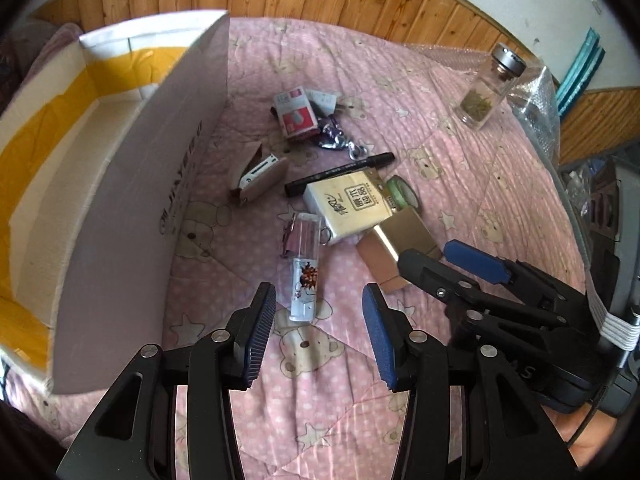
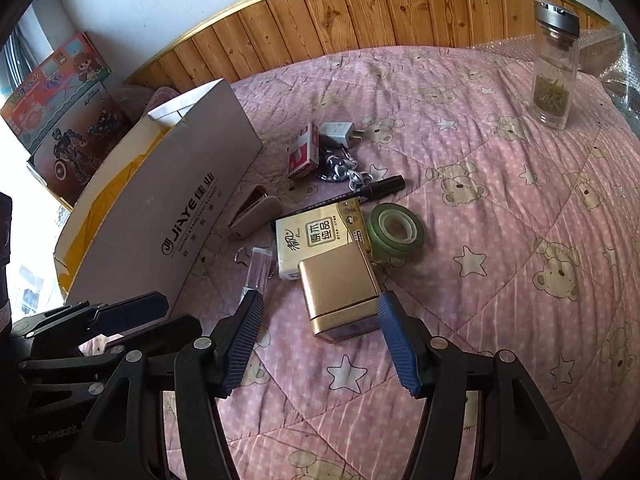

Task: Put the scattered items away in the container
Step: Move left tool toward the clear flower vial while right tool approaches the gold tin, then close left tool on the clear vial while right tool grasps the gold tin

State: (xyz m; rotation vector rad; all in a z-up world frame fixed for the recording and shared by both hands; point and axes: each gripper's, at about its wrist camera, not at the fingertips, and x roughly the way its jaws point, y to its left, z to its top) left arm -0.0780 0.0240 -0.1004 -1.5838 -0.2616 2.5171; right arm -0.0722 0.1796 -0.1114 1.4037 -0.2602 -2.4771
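Both grippers hang over the pink bear-print quilt (image 2: 500,240), fingers spread and empty: left gripper (image 1: 319,336) above the clear plastic lighter (image 1: 305,276), right gripper (image 2: 320,340) beside the gold metal tin (image 2: 340,292).

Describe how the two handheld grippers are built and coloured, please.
Both the left gripper and the right gripper have matte black plastic linkage arms joined by round silver rivets. Their jaws carry dark blue ribbed rubber pads. A white band wraps the right gripper's body.
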